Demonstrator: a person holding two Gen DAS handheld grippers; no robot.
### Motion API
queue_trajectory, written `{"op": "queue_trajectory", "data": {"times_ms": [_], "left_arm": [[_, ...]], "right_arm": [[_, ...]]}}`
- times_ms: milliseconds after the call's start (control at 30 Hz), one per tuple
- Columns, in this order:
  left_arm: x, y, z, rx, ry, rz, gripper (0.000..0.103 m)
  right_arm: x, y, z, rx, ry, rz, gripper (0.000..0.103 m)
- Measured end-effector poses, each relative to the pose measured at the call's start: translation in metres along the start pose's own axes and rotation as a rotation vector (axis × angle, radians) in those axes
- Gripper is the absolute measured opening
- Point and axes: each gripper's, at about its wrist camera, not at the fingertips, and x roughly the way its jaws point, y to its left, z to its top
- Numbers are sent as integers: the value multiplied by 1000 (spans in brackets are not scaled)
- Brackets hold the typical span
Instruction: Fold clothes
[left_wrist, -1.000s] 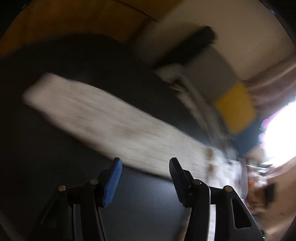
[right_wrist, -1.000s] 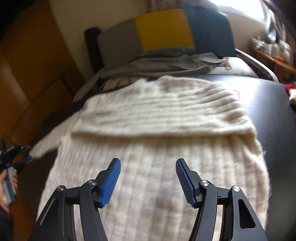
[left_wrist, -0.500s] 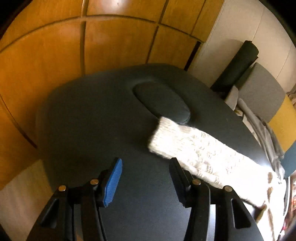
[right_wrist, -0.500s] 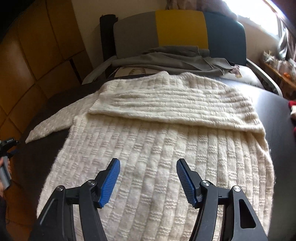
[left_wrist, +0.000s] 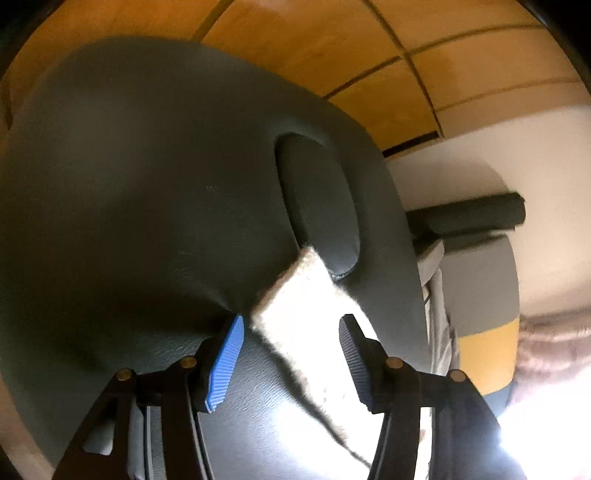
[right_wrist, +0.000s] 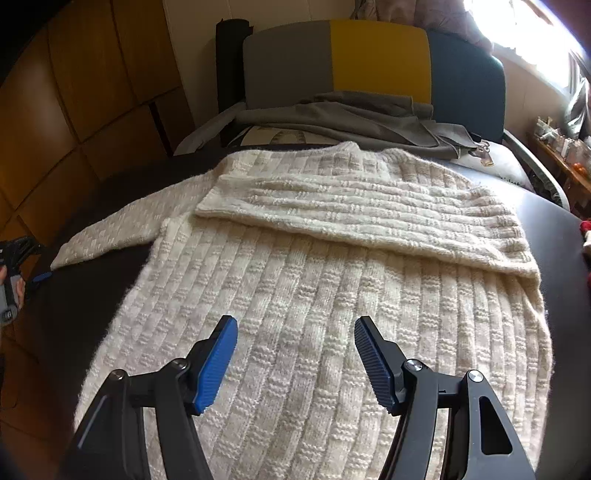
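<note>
Hovering: right gripper (right_wrist: 295, 354) hangs over the lower body of the cream knit sweater (right_wrist: 314, 314), jaws apart, nothing between the pads.
Left gripper: the left gripper (left_wrist: 291, 354) points down at the sleeve cuff (left_wrist: 295, 299); its jaws stand apart with the cuff's end lying between and just ahead of them, pads not pressing on it.
Sweater: spread flat on the dark padded table (right_wrist: 92, 295), straight ahead of the right gripper; its right sleeve (right_wrist: 369, 210) is folded across the chest, its left sleeve (right_wrist: 122, 229) stretches out to the left.
Ahead of the left gripper: an oval recess (left_wrist: 317, 210) in the table padding, touching the cuff's tip.
Beyond the sweater: a grey garment (right_wrist: 351, 118) heaped at the table's far edge, then a chair back (right_wrist: 376, 59) in grey, yellow and blue, with a dark roll (right_wrist: 232, 55) beside it.
Far left of the right gripper: a hand (right_wrist: 13, 284) gripping the other tool's handle.
In the way: nothing lies on the sweater's lower body under the right gripper.
Background: wooden wall panels (left_wrist: 369, 44).
</note>
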Motion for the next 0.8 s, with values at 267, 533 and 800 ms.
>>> {"op": "queue_trajectory", "data": {"times_ms": [267, 533, 800], "left_arm": [[19, -9, -14, -111, 35, -54, 55], [54, -26, -13, -106, 55, -36, 14], [63, -60, -30, 14, 24, -106, 6]], "right_arm": [[10, -12, -5, 45, 18, 21, 67], [13, -28, -10, 76, 22, 25, 67], [14, -48, -12, 106, 24, 6, 67]]}}
